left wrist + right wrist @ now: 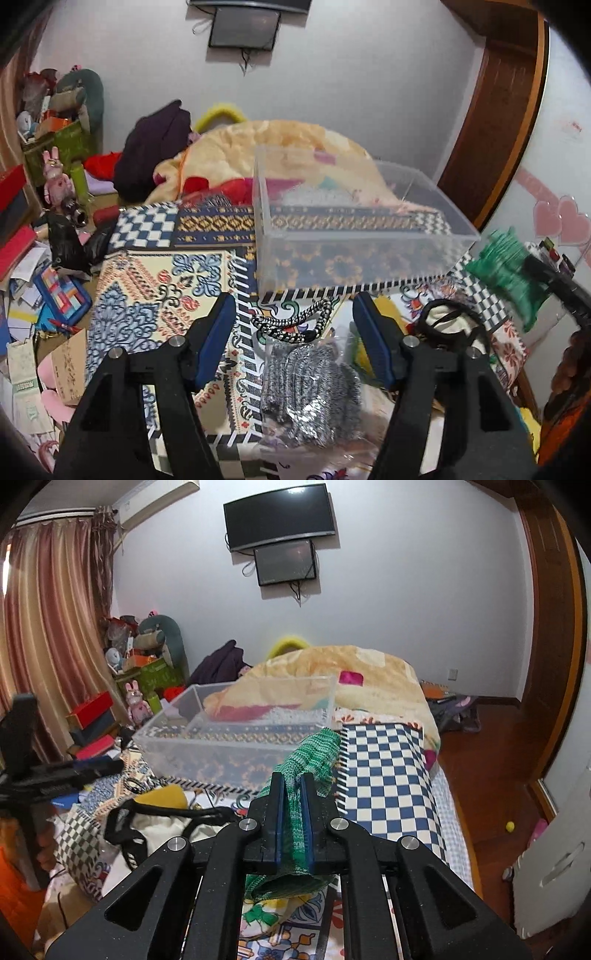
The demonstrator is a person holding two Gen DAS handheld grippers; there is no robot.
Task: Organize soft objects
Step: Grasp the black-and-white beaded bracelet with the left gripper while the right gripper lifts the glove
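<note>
My right gripper (293,790) is shut on a green knitted cloth (314,753) and holds it above the bed, just in front of the clear plastic box (229,738). The cloth also shows in the left wrist view (502,266), to the right of the box (354,254). My left gripper (293,314) is open over a bagged silver scouring pad (310,391) and a black-and-white braided cord (295,321). A cream pouch with black straps (450,325) lies to its right; it also shows in the right wrist view (159,823).
A patterned quilt (155,280) covers the bed, with a peach blanket (277,147) heaped behind the box. Clutter, boxes and toys (55,155) crowd the left side. A yellow item (162,797) lies by the pouch. Wooden floor (491,775) lies to the right.
</note>
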